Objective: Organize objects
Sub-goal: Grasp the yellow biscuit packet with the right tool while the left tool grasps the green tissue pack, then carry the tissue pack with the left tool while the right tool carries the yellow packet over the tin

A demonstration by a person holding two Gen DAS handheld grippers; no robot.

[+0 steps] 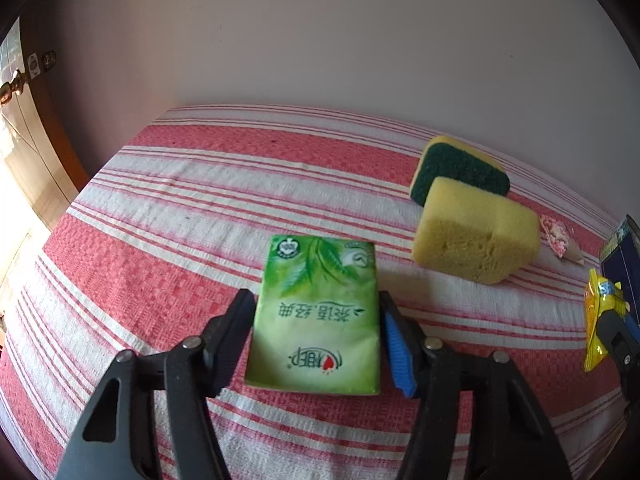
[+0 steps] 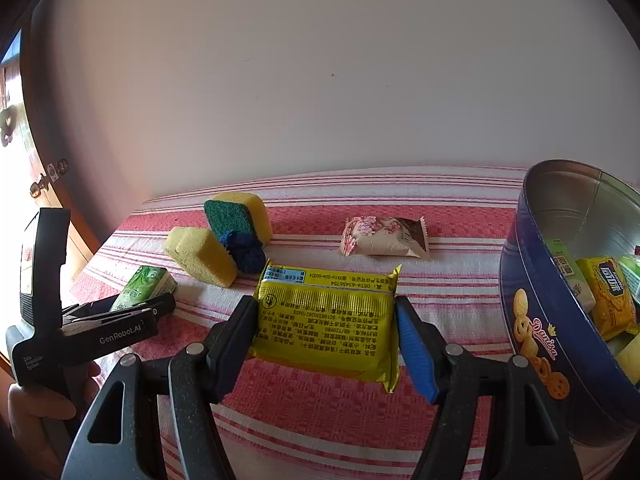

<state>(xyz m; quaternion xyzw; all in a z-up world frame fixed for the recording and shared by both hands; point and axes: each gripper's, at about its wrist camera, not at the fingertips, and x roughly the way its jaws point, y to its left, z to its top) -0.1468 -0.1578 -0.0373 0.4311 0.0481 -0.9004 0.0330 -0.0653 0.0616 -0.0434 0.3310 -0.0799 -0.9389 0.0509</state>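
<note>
My left tongs straddle a flat green tissue pack with leaf artwork, one finger on each long edge, clamped on it. Its long axis runs straight away from me, along the fingers, and the Chinese print and red heart logo read upside down from my side, so the top of the label points back at me. It sits low over the red-and-white striped cloth; whether it rests on the cloth or hangs just clear I cannot tell.

My right tongs grip a flat yellow foil snack packet by its two short ends, long axis lying crosswise between the fingers. It is lifted off the cloth, its back panel facing up: dense small Chinese print, upside down to me, with a pale blue label at the far left corner.

To my right stands the round dark blue biscuit tin, open, "Danisa" in gold script on its wall, with yellow and green packets inside. Further back lie a pink-and-brown wrapped sweet, a plain yellow sponge block, a yellow sponge with a green scouring face and a dark blue bundle of yarn touching them. The left tool's body reads "GenRobot.AI".
</note>
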